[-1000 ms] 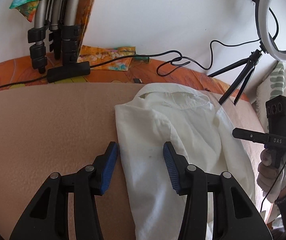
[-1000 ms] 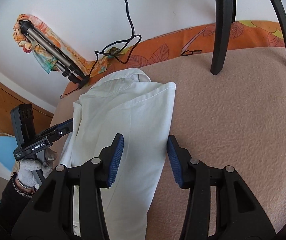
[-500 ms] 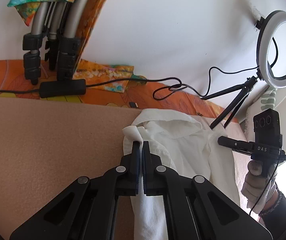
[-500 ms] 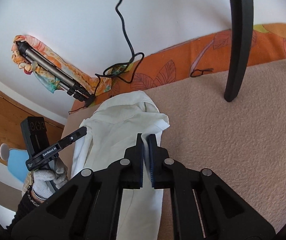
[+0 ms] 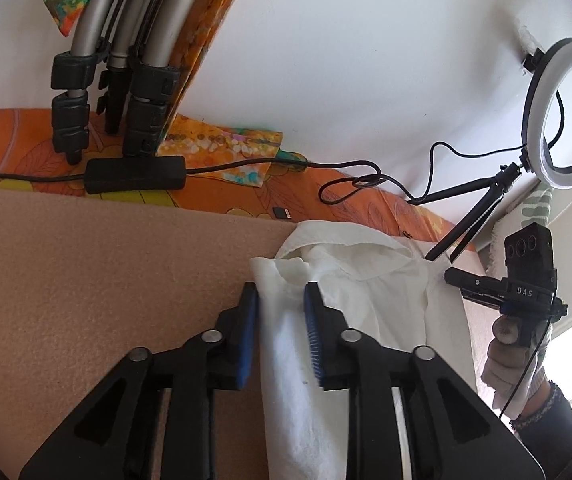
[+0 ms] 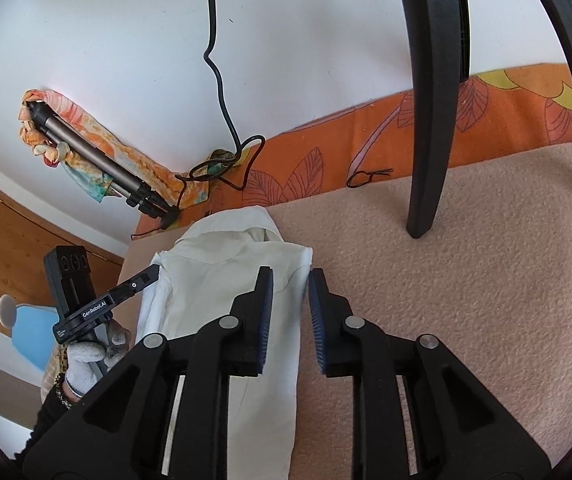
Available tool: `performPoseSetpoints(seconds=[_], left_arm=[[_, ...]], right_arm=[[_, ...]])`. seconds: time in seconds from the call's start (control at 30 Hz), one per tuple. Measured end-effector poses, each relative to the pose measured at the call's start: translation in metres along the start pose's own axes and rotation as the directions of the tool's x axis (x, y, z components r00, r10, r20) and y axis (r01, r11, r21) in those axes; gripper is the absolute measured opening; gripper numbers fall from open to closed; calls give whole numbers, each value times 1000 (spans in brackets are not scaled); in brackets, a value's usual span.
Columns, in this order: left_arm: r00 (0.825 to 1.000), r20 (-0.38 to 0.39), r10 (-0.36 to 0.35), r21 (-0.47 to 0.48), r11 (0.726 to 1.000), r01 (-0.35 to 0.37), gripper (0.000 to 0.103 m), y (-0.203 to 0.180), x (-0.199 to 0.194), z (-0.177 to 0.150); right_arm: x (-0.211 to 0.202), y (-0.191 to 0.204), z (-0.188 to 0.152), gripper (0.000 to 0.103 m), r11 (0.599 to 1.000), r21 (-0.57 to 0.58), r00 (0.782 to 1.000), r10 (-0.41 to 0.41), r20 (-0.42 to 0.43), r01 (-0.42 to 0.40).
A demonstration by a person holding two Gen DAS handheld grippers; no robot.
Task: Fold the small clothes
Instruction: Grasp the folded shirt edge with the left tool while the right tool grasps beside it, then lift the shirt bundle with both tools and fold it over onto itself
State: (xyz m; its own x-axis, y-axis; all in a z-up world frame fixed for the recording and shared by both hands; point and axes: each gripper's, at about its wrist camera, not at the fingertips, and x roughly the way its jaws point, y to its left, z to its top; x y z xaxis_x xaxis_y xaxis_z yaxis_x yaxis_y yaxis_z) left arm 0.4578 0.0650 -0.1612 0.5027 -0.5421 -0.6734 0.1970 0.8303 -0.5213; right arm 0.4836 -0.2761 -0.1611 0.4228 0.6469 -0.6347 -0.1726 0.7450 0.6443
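Observation:
A small white collared shirt (image 5: 365, 300) lies on the tan blanket (image 5: 106, 280), collar toward the wall, sides folded in. My left gripper (image 5: 282, 300) is open, its blue pads straddling the shirt's left shoulder edge. In the right wrist view the shirt (image 6: 226, 292) lies lengthwise, and my right gripper (image 6: 289, 288) is open astride its right shoulder edge. Each gripper shows in the other's view: the right one (image 5: 485, 284) at the shirt's right side, the left one (image 6: 126, 292) at its left side.
A ring light on a small tripod (image 5: 557, 120) stands at the back right with its cable (image 5: 365, 180) on the orange sheet. A big tripod (image 5: 118, 80) and a black power box (image 5: 136, 174) stand at the back left. Black tripod legs (image 6: 437, 120) stand on the blanket.
Both grippers were open a second ago, shut on the shirt's shoulder edges and lifted them half a second ago, and are open again now with the shoulders lying down near the collar.

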Motion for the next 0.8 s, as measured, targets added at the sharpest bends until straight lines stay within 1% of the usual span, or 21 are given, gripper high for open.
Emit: performPoseSetpoints(seconds=[0.03,0.1,0.13,0.2,0.23,0.27,0.3,0.33,0.4,0.43,0.5,0.57,0.6,0.63,0.7,0.73,0.8], left_arm=[[1000,-11,-12,-17,1000,12,34,1,3,1],[999,-19,-34,-25,999,34,33,0,8,1],[999,-22,-38,-16,999,37,30,-2,11,1],[998,-40,-54,14,998,54,6,-11,16,-1],[998,-36,-53,29,998,54,6,-16,16,-2],[997,-22,-68,42,997,68,5,-21,12,-1],[995,0,-96,54,994,96,5,-26,5,0],[993,39,-111,57,992,109,5,-29,-6,1],[983,113,-143,80,988,135,5,-34,-27,3],[984,129,-122,101,989,109,5,-36,-32,3],[992,108,-64,123,991,50,5,-33,-28,4],[997,75,2,124,992,-11,5,-24,-16,1],[998,59,19,118,993,-26,5,-21,-9,0],[998,48,27,106,994,-32,5,-17,-5,-2],[998,46,31,99,995,-35,5,-16,-3,-3],[998,53,22,97,995,-27,5,-17,-5,-3],[998,69,7,110,994,-15,5,-24,-15,-2]], right_arm=[[3,0,0,31,1000,2,1000,9,-7,-9],[13,1,-1,31,1000,5,1000,11,-24,-11],[19,4,-2,31,1000,-1,1000,5,-29,-5],[29,14,-3,29,999,-37,999,-9,-46,7],[33,22,-3,19,998,-62,999,-26,-47,23],[36,30,-3,10,995,-88,998,-44,-51,39],[36,37,-3,9,992,-114,998,-54,-43,48],[31,45,-2,8,989,-142,999,-48,-23,45],[14,57,1,7,984,-176,1000,-6,24,10],[6,61,2,6,981,-193,999,7,51,3],[-3,62,5,6,978,-210,997,-1,74,17],[3,55,5,6,979,-196,997,-44,63,55],[9,51,4,5,978,-194,996,-69,50,78],[15,49,3,3,975,-193,994,-101,38,106],[25,49,1,3,971,-198,991,-134,22,136],[26,52,2,3,969,-202,989,-143,22,145],[20,59,4,3,968,-214,991,-126,34,130]])
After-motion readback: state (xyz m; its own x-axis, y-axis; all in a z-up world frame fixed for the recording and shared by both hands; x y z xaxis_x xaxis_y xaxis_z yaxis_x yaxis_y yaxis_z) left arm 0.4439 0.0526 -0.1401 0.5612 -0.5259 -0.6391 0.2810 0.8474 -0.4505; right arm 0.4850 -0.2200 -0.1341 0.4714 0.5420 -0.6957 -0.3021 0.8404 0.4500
